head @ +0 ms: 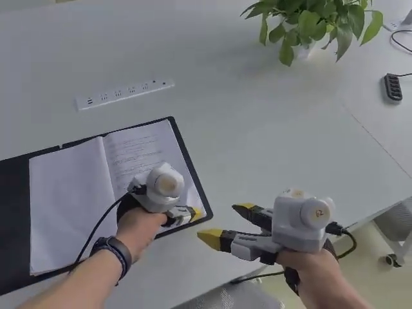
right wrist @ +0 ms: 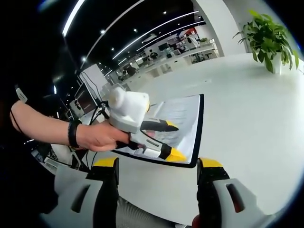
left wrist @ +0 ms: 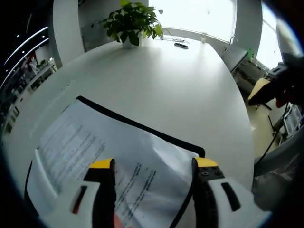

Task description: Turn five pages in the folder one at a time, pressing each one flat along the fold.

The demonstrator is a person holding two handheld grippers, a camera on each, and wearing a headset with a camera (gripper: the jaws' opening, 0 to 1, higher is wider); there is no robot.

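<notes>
Over the folder's (head: 14,212) near right corner sits the left gripper (head: 192,214), jaws apart above the printed page (left wrist: 71,147), clamping nothing. Just right of the folder, the right gripper (head: 226,222) hangs above the table (head: 257,129), jaws also apart and empty.

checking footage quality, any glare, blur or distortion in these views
Head view: soft even light, faint shadows, folder text unreadably soft. Left gripper view: fisheye bends the table, windows blown out, sheen on the page. Right gripper view: dark surroundings, bright ceiling lights.
</notes>
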